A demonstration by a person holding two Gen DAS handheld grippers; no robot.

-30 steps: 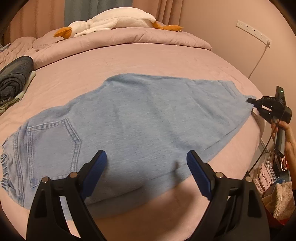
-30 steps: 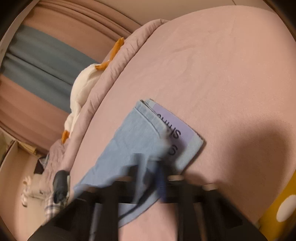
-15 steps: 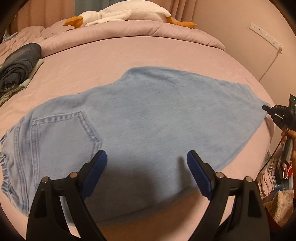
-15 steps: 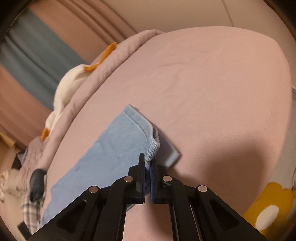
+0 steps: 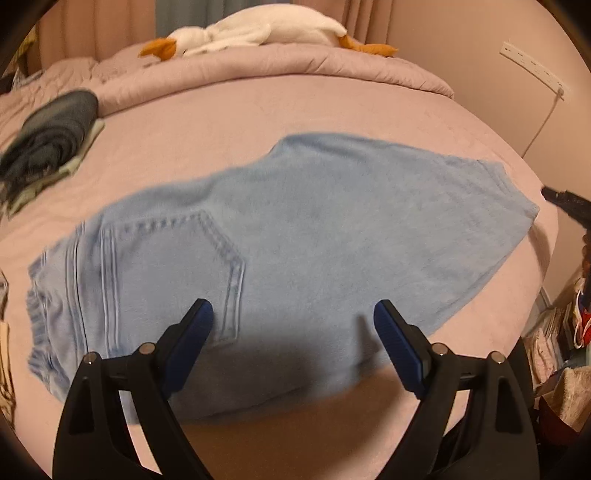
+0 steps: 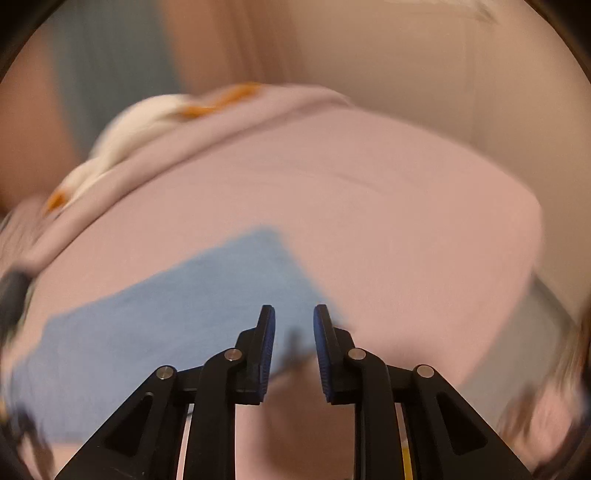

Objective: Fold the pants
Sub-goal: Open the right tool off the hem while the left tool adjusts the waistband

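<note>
Released a moment ago, the hem of the pants (image 6: 159, 325) now lies flat on the bed (image 6: 388, 221); the right tongs (image 6: 294, 317), pinched on it half a second earlier, have just been opening and stand narrowly parted above the hem corner, nothing between them. Only the left wrist view shows the whole garment: light blue pants (image 5: 295, 240) spread across the pink bed (image 5: 240, 110), back pocket (image 5: 166, 273) up, waistband at the left. Its left tongs (image 5: 293, 314) hang wide apart over the near edge, gripping nothing. A white plush goose (image 5: 258, 33) lies on the duvet, dark folded clothes (image 5: 51, 133) at the far left. The right wrist view is blurred.
</note>
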